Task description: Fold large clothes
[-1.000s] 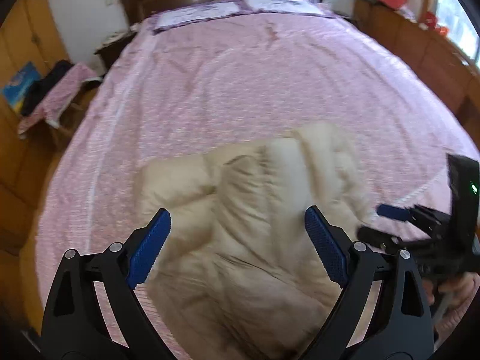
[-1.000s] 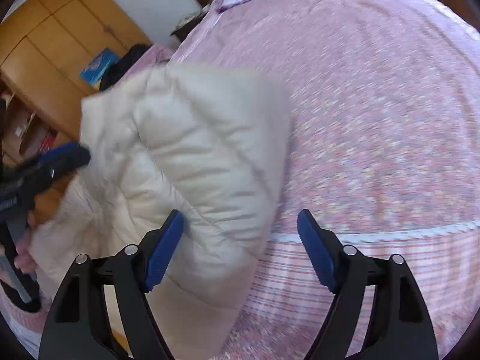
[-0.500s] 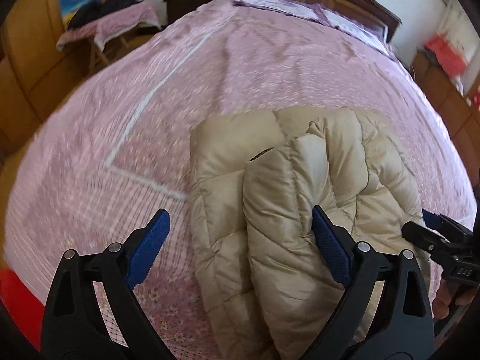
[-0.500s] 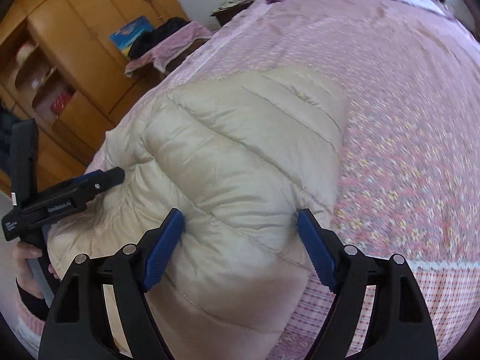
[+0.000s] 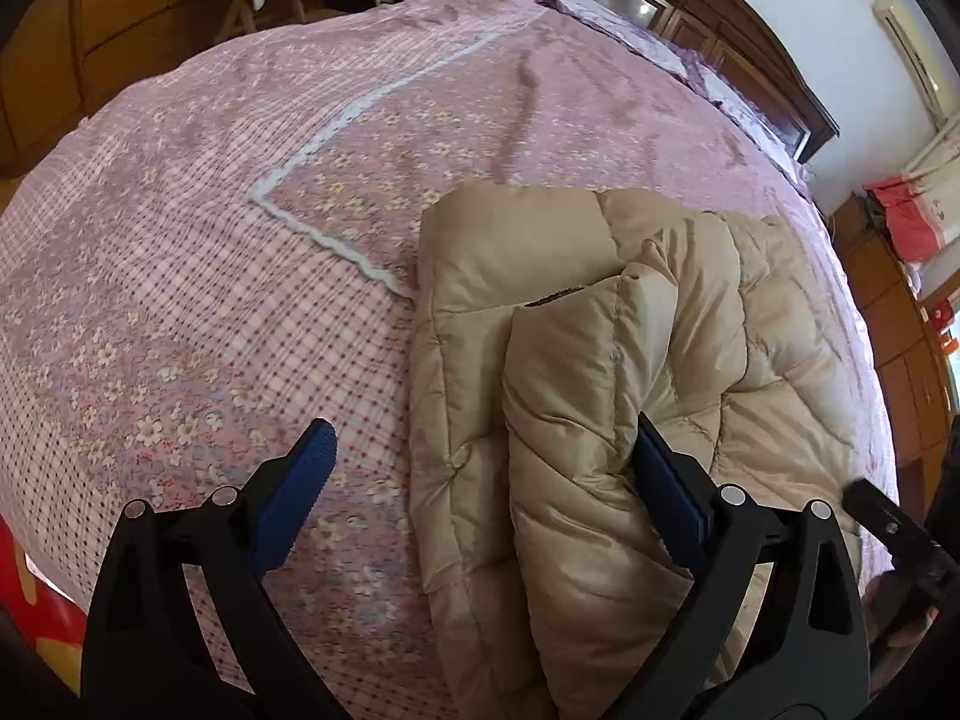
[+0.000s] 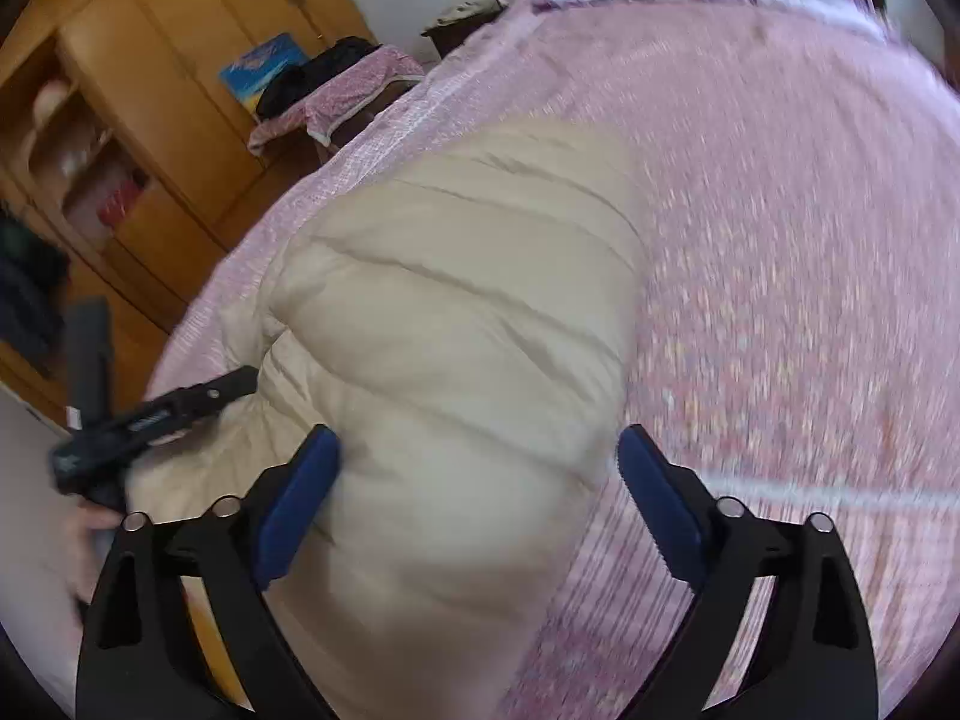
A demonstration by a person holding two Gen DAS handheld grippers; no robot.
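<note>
A pink floral bed [image 5: 252, 276] carries a puffy beige down jacket [image 5: 600, 360] at lower right: light, soft, slippery; grip a quilted edge. The left tool [image 5: 480, 498] and the right tool [image 6: 480, 498] both have jaws spread wide, having just been opening, straddling the jacket without clamping it.

Beige quilted jacket [image 5: 600, 360] on pink floral bedspread [image 5: 180, 300] (checked border), blue-padded black claws.

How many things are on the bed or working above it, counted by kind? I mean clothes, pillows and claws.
Beige quilted puffer jacket, folded on the pink floral bedspread: 1
Lilac pillows at the dark wooden headboard: 2, and
Black claws with blue pads: 2, left claw and right claw
Total: 5
</note>
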